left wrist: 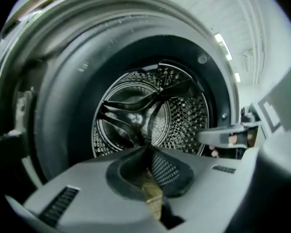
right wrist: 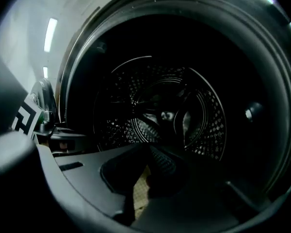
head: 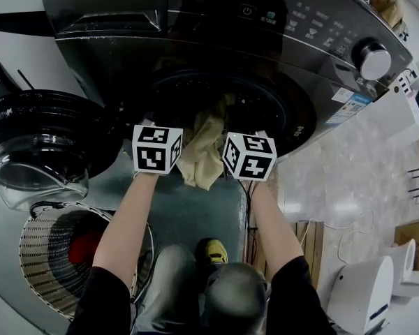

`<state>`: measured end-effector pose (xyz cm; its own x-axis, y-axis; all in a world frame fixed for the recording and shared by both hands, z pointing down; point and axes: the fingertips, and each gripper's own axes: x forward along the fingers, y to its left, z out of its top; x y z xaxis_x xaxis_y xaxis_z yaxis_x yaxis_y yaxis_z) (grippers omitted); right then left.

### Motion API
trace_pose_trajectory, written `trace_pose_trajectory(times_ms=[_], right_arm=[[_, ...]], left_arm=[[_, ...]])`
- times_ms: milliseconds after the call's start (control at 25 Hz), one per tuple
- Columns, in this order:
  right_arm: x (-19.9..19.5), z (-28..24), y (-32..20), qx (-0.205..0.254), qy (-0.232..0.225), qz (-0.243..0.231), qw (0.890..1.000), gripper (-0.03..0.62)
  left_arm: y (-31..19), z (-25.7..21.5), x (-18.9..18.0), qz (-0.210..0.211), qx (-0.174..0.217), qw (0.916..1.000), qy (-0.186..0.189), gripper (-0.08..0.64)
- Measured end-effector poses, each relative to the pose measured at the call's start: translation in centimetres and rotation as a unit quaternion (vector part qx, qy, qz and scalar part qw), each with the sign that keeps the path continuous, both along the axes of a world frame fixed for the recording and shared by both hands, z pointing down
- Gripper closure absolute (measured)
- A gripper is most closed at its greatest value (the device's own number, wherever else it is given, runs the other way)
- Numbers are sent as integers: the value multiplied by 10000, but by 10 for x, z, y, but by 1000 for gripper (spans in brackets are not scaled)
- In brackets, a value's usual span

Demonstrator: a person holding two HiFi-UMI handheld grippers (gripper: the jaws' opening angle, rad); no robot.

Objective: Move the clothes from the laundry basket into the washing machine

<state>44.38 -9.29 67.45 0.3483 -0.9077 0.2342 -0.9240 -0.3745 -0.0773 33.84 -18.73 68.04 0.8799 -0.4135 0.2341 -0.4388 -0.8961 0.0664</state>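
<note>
A beige cloth (head: 202, 155) hangs between my two grippers in front of the dark washing machine's round opening (head: 265, 100). My left gripper (head: 158, 147) and right gripper (head: 248, 155) show as marker cubes on either side of it. In the left gripper view the left gripper (left wrist: 148, 153) is shut on a strip of the beige cloth (left wrist: 153, 196), facing the perforated steel drum (left wrist: 136, 115). The right gripper (right wrist: 148, 152) is likewise shut on the cloth (right wrist: 141, 194) and looks into the dark drum (right wrist: 194, 120).
The machine's glass door (head: 42, 152) stands swung open at the left. Below it sits a slatted laundry basket (head: 45, 257) holding a red garment (head: 84, 246). A control knob (head: 374, 60) is at the upper right. White appliances and a board stand on the floor at right.
</note>
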Motion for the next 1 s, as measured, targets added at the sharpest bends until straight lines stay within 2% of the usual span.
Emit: trace_pose_trajectory(times_ms=[320,440,640,760,1000], right_arm=[[-13,-10,3,287,-25,-133,9995,588],[-15,-15,5,344,-37,-238,9991,589],[-22,-33,12,350,219,-445,9982,589],[-30,-46,17,286,306,-584,9974,589],[-51,-76,30,260,-34,-806,9964,589]], left_arm=[[4,-7,-12,-40,108,9999,83,549],[10,-13,-10,-33,40,9999,117,549],[19,-27,-11,-99,-188,9997,130,549],[27,-40,-14,-101,-146,9998,83,549],[41,-74,-30,-159,-143,9997,-68,549]])
